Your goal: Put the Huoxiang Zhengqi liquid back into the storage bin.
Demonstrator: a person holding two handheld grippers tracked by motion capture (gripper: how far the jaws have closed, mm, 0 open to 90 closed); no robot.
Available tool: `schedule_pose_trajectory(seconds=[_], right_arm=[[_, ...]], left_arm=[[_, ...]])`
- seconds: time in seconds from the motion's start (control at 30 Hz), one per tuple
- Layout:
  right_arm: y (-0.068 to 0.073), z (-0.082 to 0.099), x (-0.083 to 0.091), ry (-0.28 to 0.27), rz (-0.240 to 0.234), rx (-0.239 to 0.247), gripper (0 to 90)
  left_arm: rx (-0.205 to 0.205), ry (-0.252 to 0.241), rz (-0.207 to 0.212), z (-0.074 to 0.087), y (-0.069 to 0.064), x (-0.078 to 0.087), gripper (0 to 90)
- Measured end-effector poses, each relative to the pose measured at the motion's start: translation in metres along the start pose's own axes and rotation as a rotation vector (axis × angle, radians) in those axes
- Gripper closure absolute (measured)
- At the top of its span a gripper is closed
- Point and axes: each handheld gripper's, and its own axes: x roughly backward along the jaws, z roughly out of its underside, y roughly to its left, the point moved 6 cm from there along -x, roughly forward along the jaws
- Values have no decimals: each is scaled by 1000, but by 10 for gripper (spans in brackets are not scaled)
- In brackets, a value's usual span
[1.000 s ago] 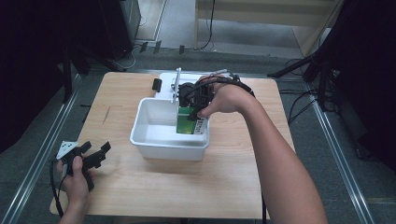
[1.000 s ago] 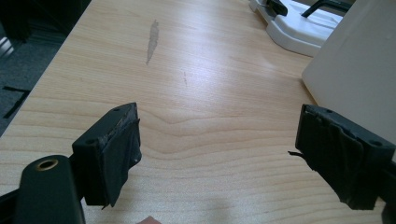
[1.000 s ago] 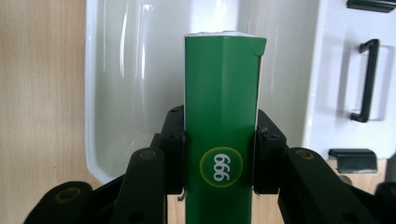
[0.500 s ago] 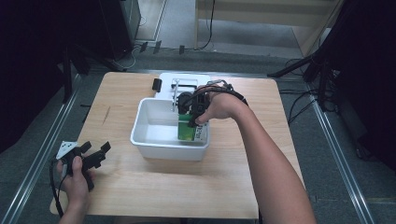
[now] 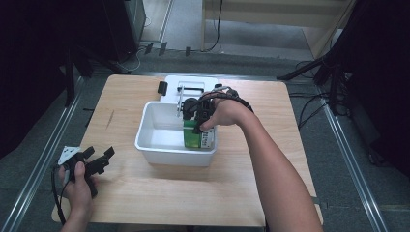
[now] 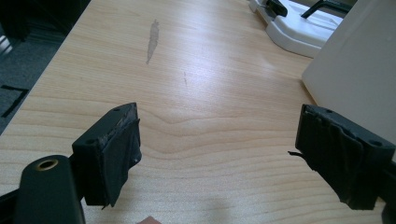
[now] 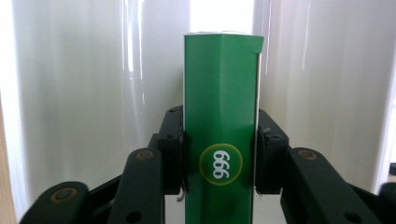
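Observation:
A tall green box [image 7: 219, 93] with a "999" disc stands upright between my right gripper's [image 7: 219, 140] pads, which press on its two sides. In the high view that gripper [image 5: 196, 128] points down into the white bin [image 5: 145, 130], with the green box [image 5: 192, 140] at the bin's right end, against its near wall. The jaws have just eased open a touch, with the box still between them. My left gripper [image 5: 99, 159] rests low at the table's near left corner. Its jaws stand open [image 6: 219, 154] over bare wood, holding nothing.
A white flat device [image 5: 191, 82] with a black handle lies behind the bin, with a small black object [image 5: 162, 87] at its left. In the left gripper view the bin's wall [image 6: 355, 70] rises at the right and the device [image 6: 299, 32] lies beyond. Wood table [image 5: 125, 193] has free room near and left.
My right gripper has come down with the green box, deeper into the bin's right end. The left hand has stayed where it was.

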Motion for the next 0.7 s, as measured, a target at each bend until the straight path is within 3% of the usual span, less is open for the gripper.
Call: schedule_pose_trajectory(seconds=[0.03,0.13,0.17,0.23,0.27,0.37,0.4,0.43,0.5,0.53,0.6,0.63,0.7], right_arm=[[0,0,0,0,-2,-4,623],[1,-1,1,-6,-6,-18,481],[1,-1,1,-6,-6,-18,481],[1,-1,1,1,-8,-76,381],[1,0,4,0,21,-106,337],[0,-2,7,-25,47,-130,270],[0,-3,8,-43,53,-139,242],[2,-5,13,-94,52,-179,188],[2,-5,15,-105,57,-201,156],[1,-4,16,-111,62,-246,102],[0,-3,18,-131,68,-278,0],[0,-3,18,-131,68,-278,0],[-3,-3,23,-203,63,-325,0]], left_arm=[[0,0,0,0,0,0,151],[1,0,1,0,0,0,151],[1,0,1,0,0,0,151],[1,1,0,0,0,0,151],[1,1,1,0,0,0,151],[3,1,0,0,0,0,151],[3,1,1,0,0,0,151],[3,1,1,0,0,0,151],[5,1,1,0,0,0,151],[5,1,1,0,1,0,151],[6,2,2,0,1,0,151],[6,2,2,0,1,0,151],[6,3,2,0,1,0,151]])
